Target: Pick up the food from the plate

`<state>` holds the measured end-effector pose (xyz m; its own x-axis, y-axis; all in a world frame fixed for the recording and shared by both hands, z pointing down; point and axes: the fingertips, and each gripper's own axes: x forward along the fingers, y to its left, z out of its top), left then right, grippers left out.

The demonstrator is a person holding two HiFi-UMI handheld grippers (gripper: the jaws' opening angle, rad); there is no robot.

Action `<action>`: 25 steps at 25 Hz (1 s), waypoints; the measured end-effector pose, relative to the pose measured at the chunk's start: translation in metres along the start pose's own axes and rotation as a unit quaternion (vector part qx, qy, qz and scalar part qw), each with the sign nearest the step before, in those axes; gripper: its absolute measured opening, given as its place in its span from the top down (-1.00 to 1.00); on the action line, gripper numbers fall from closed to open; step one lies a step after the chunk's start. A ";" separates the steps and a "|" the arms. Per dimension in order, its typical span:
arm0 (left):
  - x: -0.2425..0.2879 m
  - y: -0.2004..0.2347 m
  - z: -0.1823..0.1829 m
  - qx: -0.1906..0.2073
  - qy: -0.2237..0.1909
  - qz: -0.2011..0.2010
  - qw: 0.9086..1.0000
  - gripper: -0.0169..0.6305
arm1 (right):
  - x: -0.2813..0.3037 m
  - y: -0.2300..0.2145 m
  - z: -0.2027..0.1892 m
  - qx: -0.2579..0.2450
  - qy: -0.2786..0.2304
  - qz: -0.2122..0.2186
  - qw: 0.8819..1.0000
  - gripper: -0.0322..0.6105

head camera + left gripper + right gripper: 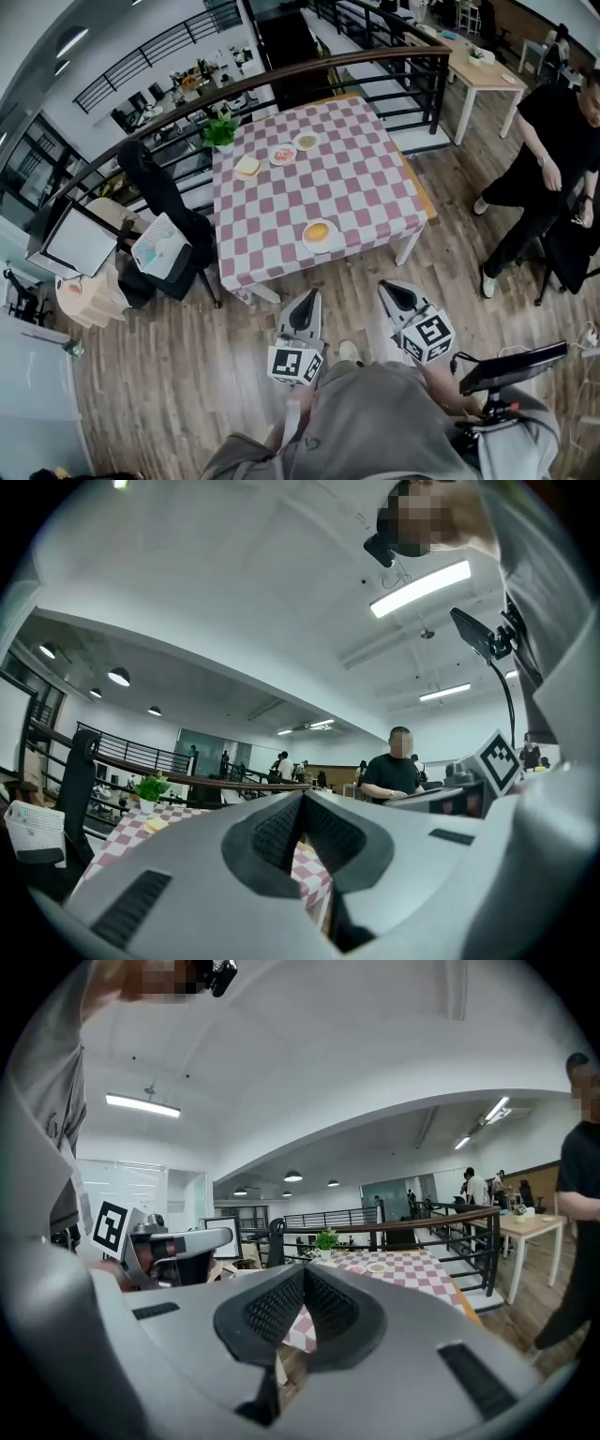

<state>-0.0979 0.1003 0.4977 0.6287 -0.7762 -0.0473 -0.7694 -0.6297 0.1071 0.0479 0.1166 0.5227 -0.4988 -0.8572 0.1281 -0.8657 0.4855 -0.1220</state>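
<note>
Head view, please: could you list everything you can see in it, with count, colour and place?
table: one, pink-and-white checked cloth, centre
plate of food: one, white with orange food, table's near edge
small dishes: three, pale, in a row on the table's far side
potted plant: one, green, at the table's far left corner
chair: one, black, left of the table
railing: one, black with brown handrail, behind the table
wooden table: one, light wood, upper right
person: one, in black, right edge
left gripper: one, grey, shut, empty, bottom centre
right gripper: one, grey, shut, empty, just right of it
</note>
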 end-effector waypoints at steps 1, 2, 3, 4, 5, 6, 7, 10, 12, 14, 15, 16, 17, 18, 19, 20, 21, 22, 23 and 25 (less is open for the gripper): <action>0.008 0.010 -0.001 0.001 -0.003 -0.003 1.000 0.92 | 0.010 -0.003 0.003 -0.004 -0.001 -0.001 1.000 0.87; 0.015 0.019 -0.003 0.002 -0.005 -0.007 1.000 0.92 | 0.020 -0.007 0.005 -0.007 -0.003 -0.003 1.000 0.87; 0.024 0.027 -0.005 0.004 -0.005 -0.012 1.000 0.92 | 0.029 -0.011 0.005 -0.008 -0.004 -0.006 1.000 0.87; 0.032 0.033 -0.007 0.006 -0.005 -0.015 1.000 0.92 | 0.036 -0.016 0.006 -0.010 -0.002 -0.009 1.000 0.87; 0.039 0.038 -0.008 0.006 -0.004 -0.018 1.000 0.92 | 0.042 -0.021 0.007 -0.010 0.000 -0.012 1.000 0.87; 0.044 0.041 -0.008 0.005 -0.003 -0.019 1.000 0.92 | 0.047 -0.025 0.007 -0.008 0.001 -0.014 1.000 0.87; 0.048 0.043 -0.009 0.002 -0.001 -0.020 1.000 0.92 | 0.050 -0.029 0.005 -0.006 0.003 -0.016 1.000 0.87; 0.059 0.046 -0.016 -0.013 0.009 -0.018 1.000 0.92 | 0.061 -0.040 0.001 0.003 0.007 -0.019 1.000 0.87; 0.069 0.048 -0.023 -0.022 0.017 -0.016 0.999 0.92 | 0.072 -0.049 0.001 0.008 0.009 -0.016 1.000 0.87; 0.081 0.051 -0.024 -0.024 0.018 -0.015 0.999 0.92 | 0.086 -0.059 0.004 0.007 0.007 -0.009 1.000 0.87; 0.087 0.053 -0.022 -0.023 0.016 -0.013 0.999 0.92 | 0.094 -0.065 0.007 0.006 0.005 -0.004 1.000 0.87; 0.093 0.056 -0.020 -0.022 0.015 -0.010 1.000 0.92 | 0.104 -0.071 0.009 0.006 0.003 0.003 1.000 0.87; 0.100 0.061 -0.018 -0.020 0.013 -0.006 1.000 0.92 | 0.115 -0.077 0.013 0.006 0.002 0.009 1.000 0.87; 0.108 0.067 -0.016 -0.018 0.013 0.000 1.000 0.92 | 0.126 -0.083 0.018 0.006 0.001 0.016 1.000 0.87; 0.116 0.073 -0.015 -0.017 0.013 0.006 1.000 0.92 | 0.138 -0.089 0.024 0.004 -0.001 0.024 1.000 0.87; 0.125 0.079 -0.014 -0.017 0.014 0.012 1.000 0.92 | 0.149 -0.096 0.029 0.002 -0.004 0.031 1.000 0.87; 0.136 0.084 -0.014 -0.017 0.015 0.019 1.000 0.92 | 0.160 -0.104 0.033 0.000 -0.007 0.038 0.999 0.87; 0.147 0.090 -0.015 -0.017 0.017 0.024 0.999 0.92 | 0.171 -0.112 0.037 0.000 -0.010 0.044 0.999 0.87; 0.158 0.095 -0.016 -0.016 0.020 0.028 0.999 0.92 | 0.181 -0.121 0.040 0.001 -0.012 0.050 0.999 0.87; 0.178 0.108 -0.018 -0.011 0.025 0.038 0.999 0.92 | 0.202 -0.136 0.046 0.004 -0.016 0.064 0.998 0.87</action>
<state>-0.0668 -0.1049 0.5190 0.5740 -0.8188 0.0116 -0.8126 -0.5678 0.1311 0.0665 -0.1302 0.5197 -0.6036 -0.7934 0.0788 -0.7945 0.5901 -0.1433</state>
